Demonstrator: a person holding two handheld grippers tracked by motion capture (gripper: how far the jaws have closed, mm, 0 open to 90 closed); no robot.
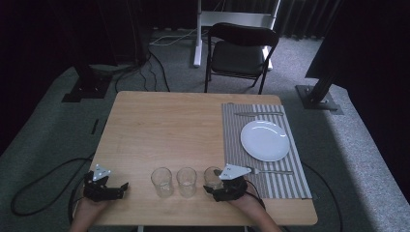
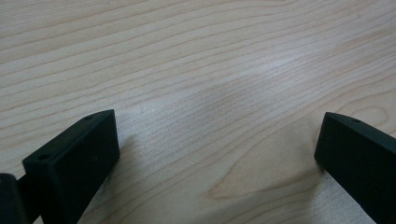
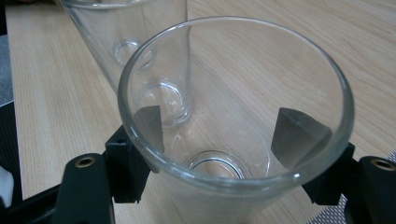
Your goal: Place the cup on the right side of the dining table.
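- Right gripper (image 3: 219, 140) jaws bracket the nearest glass (image 3: 233, 116); contact looks made, grasping it.
- Left gripper (image 2: 217, 154) spread wide, empty, over bare table (image 2: 196, 56).
- Risk, as I judge it: neighbouring glass (image 3: 140, 56) stands just beside; lifting crookedly could knock it.

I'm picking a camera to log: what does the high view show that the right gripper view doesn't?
High view: the white plate on the striped placemat, knife, fork, chair, three glasses in a row, and the left hand-held gripper. Right gripper view: the right hand-held gripper with its jaws on both sides of the nearest glass. Both: glasses on the wooden table.
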